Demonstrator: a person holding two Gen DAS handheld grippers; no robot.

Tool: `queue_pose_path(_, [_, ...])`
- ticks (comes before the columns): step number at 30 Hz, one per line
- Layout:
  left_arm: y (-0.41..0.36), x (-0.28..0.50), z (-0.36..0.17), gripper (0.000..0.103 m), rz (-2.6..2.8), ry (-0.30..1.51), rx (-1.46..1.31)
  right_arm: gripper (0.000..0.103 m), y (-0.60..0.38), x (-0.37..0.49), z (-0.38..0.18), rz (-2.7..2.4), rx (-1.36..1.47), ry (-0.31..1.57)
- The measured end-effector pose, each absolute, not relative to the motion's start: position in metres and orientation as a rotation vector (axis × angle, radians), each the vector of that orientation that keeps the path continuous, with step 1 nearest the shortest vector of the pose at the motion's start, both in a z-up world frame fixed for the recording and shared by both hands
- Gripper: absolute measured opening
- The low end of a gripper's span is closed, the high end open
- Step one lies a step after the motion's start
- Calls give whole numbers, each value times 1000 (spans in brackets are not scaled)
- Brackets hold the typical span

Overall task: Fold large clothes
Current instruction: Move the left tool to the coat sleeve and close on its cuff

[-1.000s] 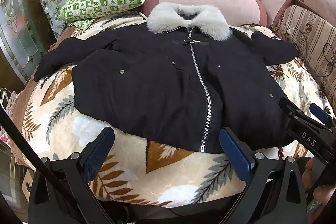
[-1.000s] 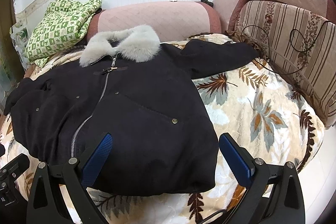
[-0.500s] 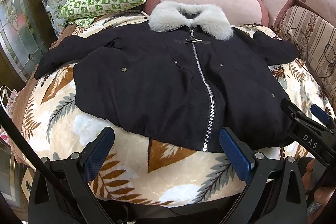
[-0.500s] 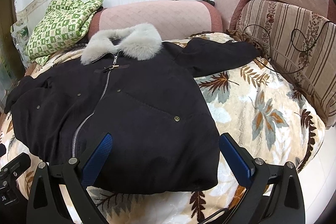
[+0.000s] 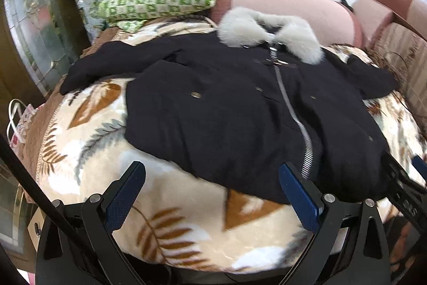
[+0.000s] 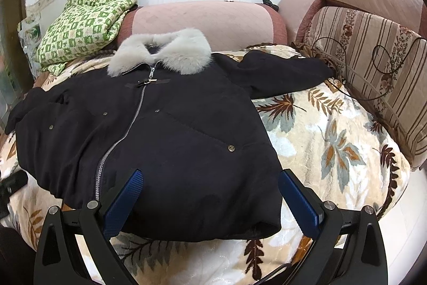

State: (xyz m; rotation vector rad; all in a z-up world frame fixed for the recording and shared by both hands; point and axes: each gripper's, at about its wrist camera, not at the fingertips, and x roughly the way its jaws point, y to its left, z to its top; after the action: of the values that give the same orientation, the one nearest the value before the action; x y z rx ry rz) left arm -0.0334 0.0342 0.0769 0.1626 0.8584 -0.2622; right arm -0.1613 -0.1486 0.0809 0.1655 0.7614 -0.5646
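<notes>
Jacket first: your black zip-front padded jacket with the grey fur collar (image 6: 149,130) lies face-up and flat on the leaf-print fleece blanket (image 6: 328,140), both sleeves out to the sides, nothing folded yet. Over the last second your left gripper (image 5: 212,194) has swung left, toward the jacket's hem corner and left sleeve, which reads as lining up a first sleeve fold. Both it and your right gripper (image 6: 210,198) have fingers spread wide, gripping nothing, the right poised over the hem.

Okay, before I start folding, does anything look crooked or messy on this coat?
Slightly. The black zip-up coat with grey fur collar lies skewed on the leaf-print blanket, and its sleeve is bunched near the shoulder. No damage shows.
</notes>
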Motion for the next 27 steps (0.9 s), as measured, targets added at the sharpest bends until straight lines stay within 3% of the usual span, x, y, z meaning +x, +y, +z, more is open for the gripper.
queue_pose_path(11, [115, 72, 77, 98, -36, 809, 38, 102, -141, -149, 70, -584, 114, 824])
queue_pose_path(13, [130, 95, 76, 84, -5, 819, 9, 102, -138, -144, 69, -583, 96, 832])
queue_pose_path(17, [165, 144, 68, 73, 24, 868, -80, 102, -133, -135, 64, -583, 63, 860])
queue_pose_path(27, [274, 255, 29, 72, 102, 942, -429, 102, -125, -111, 48, -599, 2, 939])
